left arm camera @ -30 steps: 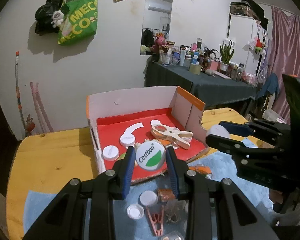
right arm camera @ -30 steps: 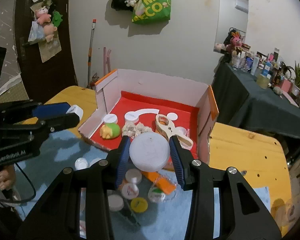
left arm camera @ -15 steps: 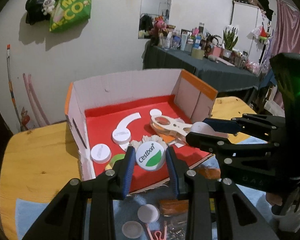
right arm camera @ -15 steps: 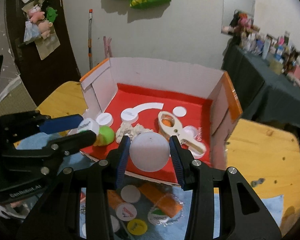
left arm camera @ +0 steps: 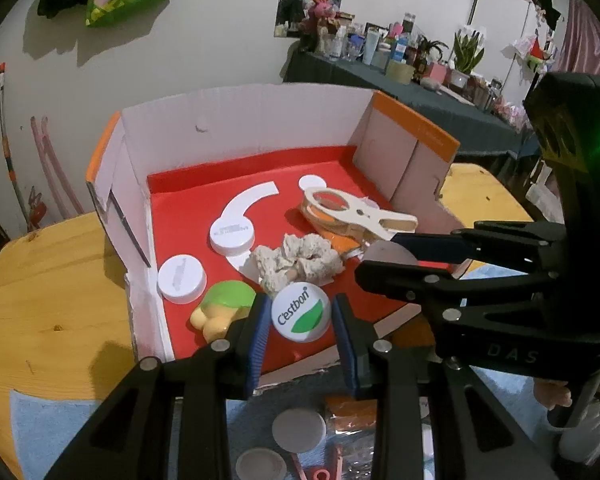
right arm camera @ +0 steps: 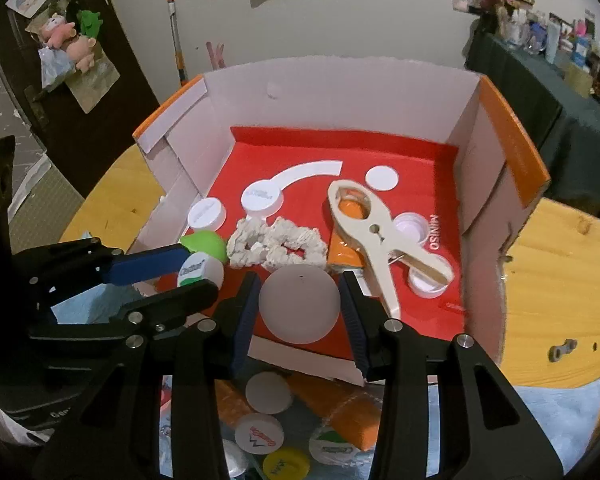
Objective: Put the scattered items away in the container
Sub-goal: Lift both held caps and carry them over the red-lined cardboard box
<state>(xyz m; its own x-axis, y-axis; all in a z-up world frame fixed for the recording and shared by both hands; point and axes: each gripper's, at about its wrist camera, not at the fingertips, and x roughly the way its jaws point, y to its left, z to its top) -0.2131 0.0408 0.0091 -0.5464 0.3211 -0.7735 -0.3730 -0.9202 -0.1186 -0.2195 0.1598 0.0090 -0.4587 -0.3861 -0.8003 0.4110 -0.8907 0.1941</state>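
- Round pale wooden table (left arm camera: 48, 304), with a light blue cloth (right arm camera: 560, 412) under the leftover clutter at its near edge
- Shallow cardboard box with a red floor, white walls and orange rims (left arm camera: 236, 128), serving as the container; front wall folded down
- Left gripper (left arm camera: 300, 316), black with blue pads, pinching a white cap printed "Cestbon" with a green leaf (left arm camera: 301, 313), held just over the box's front left floor
- Right gripper (right arm camera: 299, 307), same build, clamped on a plain white round lid (right arm camera: 299, 305), held over the box's front edge
- Cream plastic spring clamp (right arm camera: 374, 236), lying on the red floor
- Cream knitted scrunchie (right arm camera: 276, 246), beside it
- Green and yellow soft toy (left arm camera: 222, 308), front left corner
- Two white caps (left arm camera: 232, 236), left side
- Caps and orange packets (right arm camera: 340, 408) not yet collected on the cloth
- Step in hand: delivery of both lids; next, by judgement, part each pair of jaws over bare red floor
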